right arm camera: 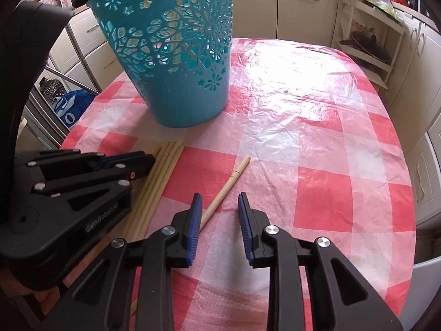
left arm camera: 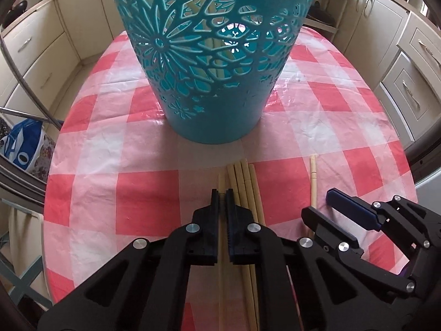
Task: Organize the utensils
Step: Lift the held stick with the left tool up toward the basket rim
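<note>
While the left hand-held gripper (left arm camera: 222, 193) points down at the table (left arm camera: 330, 127), its two black fingers stand almost together, and one pale wooden chopstick (left arm camera: 221, 180) runs through the thin gap between them, so it is closed on this chopstick. This chopstick is the left one of a small bundle of chopsticks (left arm camera: 242, 184) that lies on the red and white checked tablecloth (right arm camera: 317, 143), just in front of the turquoise basket (left arm camera: 217, 63). The other sticks of the bundle lie side by side, touching each other, just to the right of the closed fingers. One single chopstick (right arm camera: 228, 184) lies apart from the bundle, further to the right, and its far end points toward the middle of the table. The right hand-held gripper (right arm camera: 220, 201) hovers low over the cloth with its blue-padded fingers partly apart; the single chopstick passes at the outer side of its left finger, not between the pads, and nothing is held. The basket stands upright on the table, and through its cut-out flower pattern some pale sticks inside it can be seen. Cream kitchen cabinets (right arm camera: 303, 5) stand around the table.
</note>
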